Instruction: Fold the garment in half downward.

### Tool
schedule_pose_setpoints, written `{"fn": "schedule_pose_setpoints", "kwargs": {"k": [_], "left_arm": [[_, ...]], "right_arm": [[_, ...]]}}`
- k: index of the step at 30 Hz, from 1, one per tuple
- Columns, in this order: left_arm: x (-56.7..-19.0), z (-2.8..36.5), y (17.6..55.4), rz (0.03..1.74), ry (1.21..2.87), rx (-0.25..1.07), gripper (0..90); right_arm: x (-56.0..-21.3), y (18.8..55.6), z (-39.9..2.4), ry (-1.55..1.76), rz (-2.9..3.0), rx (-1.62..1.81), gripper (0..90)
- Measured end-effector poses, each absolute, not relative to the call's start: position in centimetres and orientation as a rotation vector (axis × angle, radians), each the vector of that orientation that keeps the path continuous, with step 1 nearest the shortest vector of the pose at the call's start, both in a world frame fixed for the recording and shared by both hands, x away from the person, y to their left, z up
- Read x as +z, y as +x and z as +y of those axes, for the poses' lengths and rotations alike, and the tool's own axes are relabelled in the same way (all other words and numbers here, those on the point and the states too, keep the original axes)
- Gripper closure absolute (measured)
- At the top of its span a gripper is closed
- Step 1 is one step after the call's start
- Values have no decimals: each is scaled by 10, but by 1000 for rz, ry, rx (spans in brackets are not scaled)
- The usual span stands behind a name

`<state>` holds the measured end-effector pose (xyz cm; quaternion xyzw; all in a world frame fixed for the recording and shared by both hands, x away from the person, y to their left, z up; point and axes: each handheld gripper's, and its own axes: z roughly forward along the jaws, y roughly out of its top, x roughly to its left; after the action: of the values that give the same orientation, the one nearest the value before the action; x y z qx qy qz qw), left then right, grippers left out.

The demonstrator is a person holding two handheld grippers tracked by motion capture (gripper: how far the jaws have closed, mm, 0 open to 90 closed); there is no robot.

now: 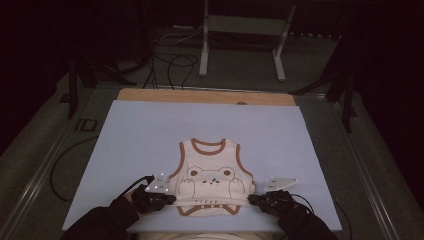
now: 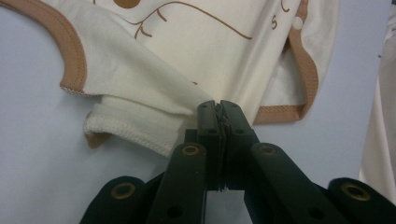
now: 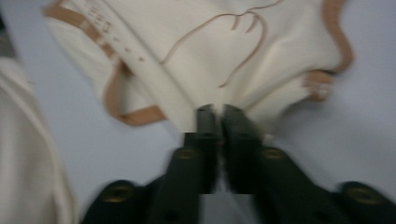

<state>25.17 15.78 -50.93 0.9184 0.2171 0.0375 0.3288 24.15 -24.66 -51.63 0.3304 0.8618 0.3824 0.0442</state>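
A cream sleeveless baby bodysuit (image 1: 210, 170) with brown trim and a bear drawing lies flat on the pale blue mat (image 1: 150, 130), neck away from me. My left gripper (image 1: 172, 200) is at its lower left side. In the left gripper view the gripper (image 2: 218, 106) has its jaws pressed together on a fold of the bodysuit (image 2: 187, 56). My right gripper (image 1: 252, 199) is at the lower right side. In the blurred right gripper view the gripper (image 3: 219, 109) shows a narrow slit between its jaws, with the edge of the bodysuit (image 3: 210, 46) at their tips.
The mat covers a wooden tabletop (image 1: 200, 96) whose far edge shows. Beyond it stand a white frame (image 1: 240, 30) and loose cables (image 1: 175, 65) on the floor. Both dark sleeves come in at the bottom edge.
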Motion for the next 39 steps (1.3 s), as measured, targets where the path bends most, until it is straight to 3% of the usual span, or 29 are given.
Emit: {"fn": "schedule_pose_setpoints", "kwargs": {"k": [2,5,11,15,20,24,39], "left_arm": [[-510,158,251,575,2381,77,754],[-506,158,251,589,2357,92,602],[-494,164,254,626,2324,81,369],[-489,166,257,602,2312,59,188],[-479,164,259,583,2326,96,41],[-467,165,263,574,2315,118,3],[-435,162,282,546,2291,190,3]], "right_arm": [[-515,240,-245,985,2652,1217,617],[-511,238,-241,930,2650,1234,462],[-504,239,-242,922,2622,1273,224],[-495,241,-246,914,2588,1322,154],[-485,244,-249,903,2569,1301,133],[-475,248,-249,882,2537,1312,100],[-433,270,-242,792,2466,1328,102]]}}
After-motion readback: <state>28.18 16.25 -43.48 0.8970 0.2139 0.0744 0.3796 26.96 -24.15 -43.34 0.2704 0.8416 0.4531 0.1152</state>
